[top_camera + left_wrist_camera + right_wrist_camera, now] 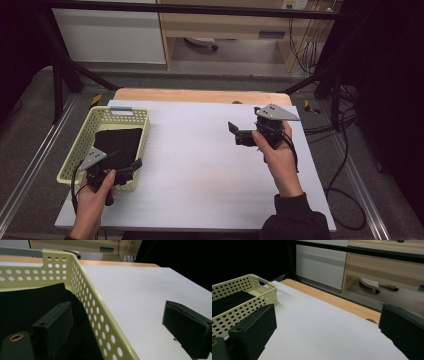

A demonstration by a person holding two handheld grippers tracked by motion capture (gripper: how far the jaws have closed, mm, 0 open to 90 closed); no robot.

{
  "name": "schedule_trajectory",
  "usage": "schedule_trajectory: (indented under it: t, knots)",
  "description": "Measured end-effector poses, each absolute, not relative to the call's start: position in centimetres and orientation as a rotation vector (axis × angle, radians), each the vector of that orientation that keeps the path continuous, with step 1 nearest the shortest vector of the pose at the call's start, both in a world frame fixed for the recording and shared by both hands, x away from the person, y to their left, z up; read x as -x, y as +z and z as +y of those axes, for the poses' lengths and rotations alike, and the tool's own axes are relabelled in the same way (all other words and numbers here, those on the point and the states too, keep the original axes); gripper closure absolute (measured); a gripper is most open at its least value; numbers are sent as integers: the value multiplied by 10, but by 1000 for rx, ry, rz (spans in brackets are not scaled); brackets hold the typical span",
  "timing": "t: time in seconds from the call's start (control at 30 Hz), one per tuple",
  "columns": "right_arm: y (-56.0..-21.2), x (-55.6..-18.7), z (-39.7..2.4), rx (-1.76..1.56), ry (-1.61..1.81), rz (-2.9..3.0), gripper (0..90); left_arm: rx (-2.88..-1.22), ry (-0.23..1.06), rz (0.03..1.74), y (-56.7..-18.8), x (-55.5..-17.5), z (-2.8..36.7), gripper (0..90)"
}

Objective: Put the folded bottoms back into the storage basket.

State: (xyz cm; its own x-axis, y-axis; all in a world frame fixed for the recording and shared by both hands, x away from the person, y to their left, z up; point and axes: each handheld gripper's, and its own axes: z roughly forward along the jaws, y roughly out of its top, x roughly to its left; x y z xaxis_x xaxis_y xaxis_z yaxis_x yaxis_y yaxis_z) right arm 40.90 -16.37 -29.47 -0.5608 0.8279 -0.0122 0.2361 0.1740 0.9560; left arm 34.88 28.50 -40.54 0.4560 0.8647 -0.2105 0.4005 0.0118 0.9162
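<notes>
High view: left gripper (pixel 131 166) hovering at near right corner of yellow basket (pixel 80 145), black cloth (pixel 119 142) lying inside; right gripper (pixel 235 132) hanging over white table (pixel 200 170) at right, holding nothing.

Left gripper view: jaws gaping wide, straddling basket's wall (pixel 100 315), one over cloth (pixel 25 305).

Right gripper view: jaws spreading wide, empty, basket (pixel 249 300) at far left.

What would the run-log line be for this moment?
left hand-held gripper: open, astride basket wall | black cloth: in basket | right hand-held gripper: open, above white table
</notes>
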Motion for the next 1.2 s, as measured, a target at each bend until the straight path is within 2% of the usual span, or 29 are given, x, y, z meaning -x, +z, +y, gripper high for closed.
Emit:
schedule_trajectory:
  t: [0.73,1.2]
  knots:
    - [-288,-382,-199,-1010,1362,1869,18,-1594,509,1121,-405,-349,285,91]
    - [-298,-366,-235,-1060,1340,1839,16,-1594,506,1124,-406,-349,285,91]
